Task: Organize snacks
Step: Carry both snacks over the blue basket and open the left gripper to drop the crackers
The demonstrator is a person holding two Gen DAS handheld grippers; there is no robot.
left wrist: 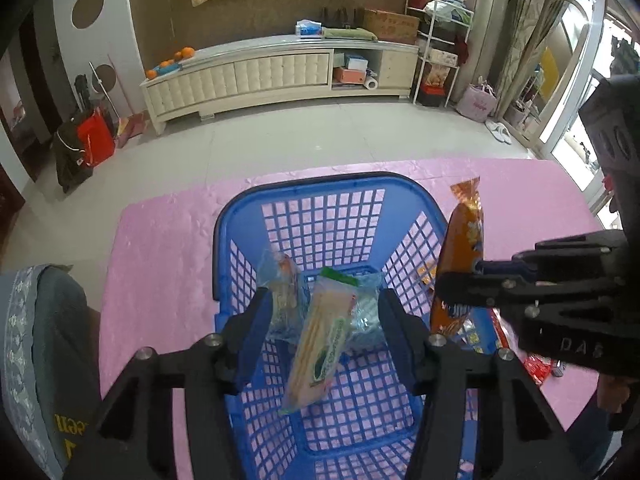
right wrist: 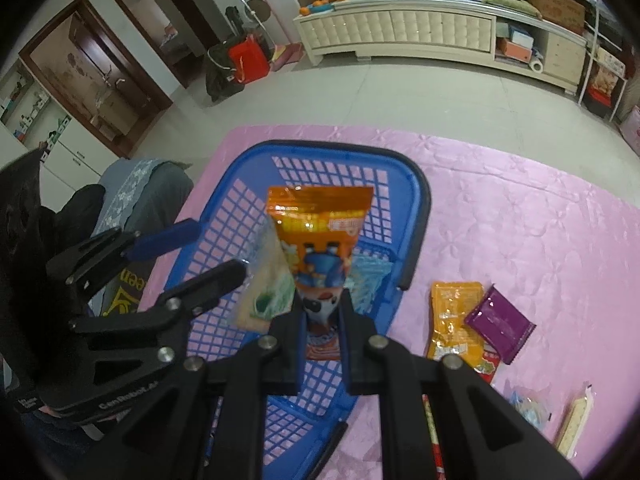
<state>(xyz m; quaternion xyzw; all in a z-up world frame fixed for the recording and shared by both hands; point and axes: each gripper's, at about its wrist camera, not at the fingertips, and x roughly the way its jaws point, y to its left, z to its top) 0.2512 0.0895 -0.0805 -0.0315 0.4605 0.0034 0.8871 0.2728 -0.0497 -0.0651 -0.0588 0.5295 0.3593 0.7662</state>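
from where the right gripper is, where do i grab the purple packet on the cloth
The purple packet lies flat and tilted on the pink cloth, right of the blue basket. Probably come straight down and pinch across its narrow width mid-body; its upper-right long edge is clear, while its lower-left edge abuts the orange packet.

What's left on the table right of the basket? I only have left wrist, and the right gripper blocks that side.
Observer: Right wrist shows a purple packet lying flat on the pink cloth, outside the blue basket.
Operator: Anything else loose there?
Observer: An orange-yellow sachet right beside the purple one, and a long cream bar packet nearer the cloth's edge.
Operator: Is the held bag lined up with the basket?
Observer: Looks so. From right wrist the orange snack bag, clamped at its lower end by the right gripper, stands upright with the basket's inside behind it.
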